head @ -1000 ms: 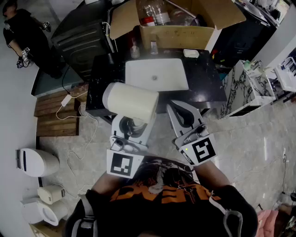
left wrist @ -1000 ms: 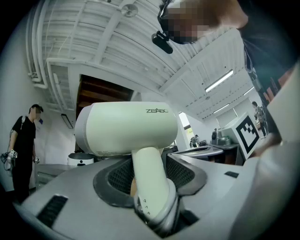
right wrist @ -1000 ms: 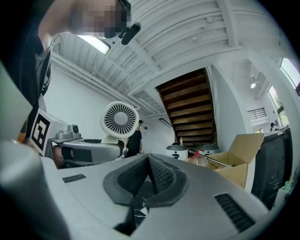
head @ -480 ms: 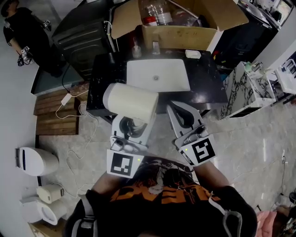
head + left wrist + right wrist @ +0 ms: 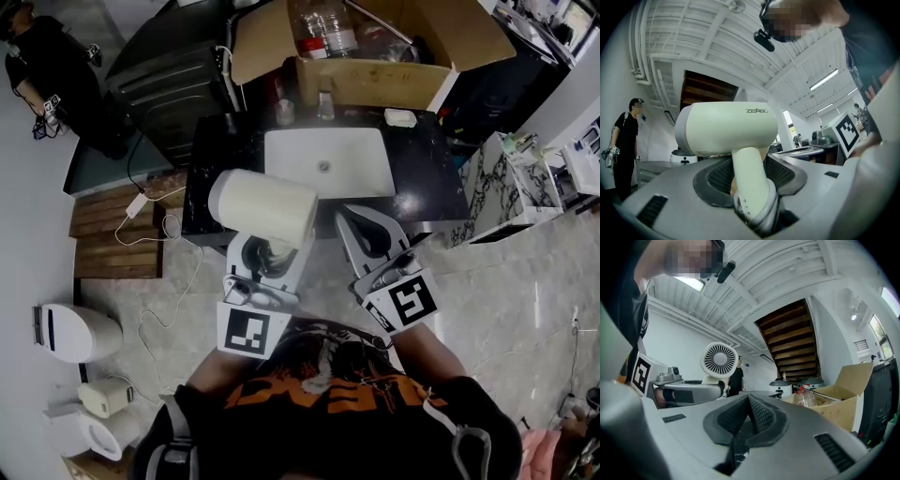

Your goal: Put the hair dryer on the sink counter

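Hair dryer (image 5: 262, 208) hangs mid-frame, its handle clamped in the left gripper (image 5: 266, 251), just short of the sink counter (image 5: 427, 176). The right gripper (image 5: 364, 223) is closed and empty. This looks like the carrying step; next it needs reaching over the black top, lowering and releasing.

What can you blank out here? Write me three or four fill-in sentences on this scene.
The left tongs grip the hair dryer by its ____.
The right tongs are shut and hold ____.
The white sink sits in a ____ counter.
The cardboard box behind it holds plastic ____.
Missing: handle; nothing; black; bottles.
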{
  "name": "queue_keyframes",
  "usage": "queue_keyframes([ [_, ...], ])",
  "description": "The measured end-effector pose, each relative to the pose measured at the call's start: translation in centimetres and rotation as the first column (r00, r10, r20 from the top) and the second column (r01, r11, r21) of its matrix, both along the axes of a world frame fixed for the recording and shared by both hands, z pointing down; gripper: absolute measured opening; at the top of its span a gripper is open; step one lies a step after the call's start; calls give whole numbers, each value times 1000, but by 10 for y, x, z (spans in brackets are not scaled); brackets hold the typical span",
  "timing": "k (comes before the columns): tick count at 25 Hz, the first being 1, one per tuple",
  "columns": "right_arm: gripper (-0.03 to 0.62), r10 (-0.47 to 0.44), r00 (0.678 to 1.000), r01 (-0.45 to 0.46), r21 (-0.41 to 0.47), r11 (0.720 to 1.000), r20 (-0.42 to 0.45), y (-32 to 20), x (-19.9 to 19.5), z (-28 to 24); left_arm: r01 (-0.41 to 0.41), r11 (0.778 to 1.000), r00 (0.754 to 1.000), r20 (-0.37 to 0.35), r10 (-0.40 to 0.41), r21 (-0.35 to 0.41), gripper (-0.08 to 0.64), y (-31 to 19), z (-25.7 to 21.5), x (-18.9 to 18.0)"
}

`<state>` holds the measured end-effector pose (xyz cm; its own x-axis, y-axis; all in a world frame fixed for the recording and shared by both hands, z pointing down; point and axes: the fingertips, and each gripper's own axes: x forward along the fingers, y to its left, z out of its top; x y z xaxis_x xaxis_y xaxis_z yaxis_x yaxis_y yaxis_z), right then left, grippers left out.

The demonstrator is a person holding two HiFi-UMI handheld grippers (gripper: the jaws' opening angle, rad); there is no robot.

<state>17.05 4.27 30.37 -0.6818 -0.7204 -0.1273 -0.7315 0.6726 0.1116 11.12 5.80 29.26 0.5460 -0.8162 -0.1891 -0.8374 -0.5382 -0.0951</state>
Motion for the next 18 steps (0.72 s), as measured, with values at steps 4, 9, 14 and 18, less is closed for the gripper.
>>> queue_keyframes([
  [4,14,4,1000,-4,-12,1000,-8,-27,-14,-1,0,1000,1000,7,0,-12,225,-26,-1,-14],
  [9,14,8,1000,-9,-33,999,-15,-63,-40,3,0,1000,1000,0,0,-22,225,-61,1,-39],
  [14,14,0,1000,-1,-52,999,-24,-93,-69,8,4,999,1000,-7,-4,-45,225,-92,8,-64],
  [18,14,4,999,-6,-66,998,-33,-118,-87,12,-3,999,1000,-8,2,-52,225,-117,10,-82],
])
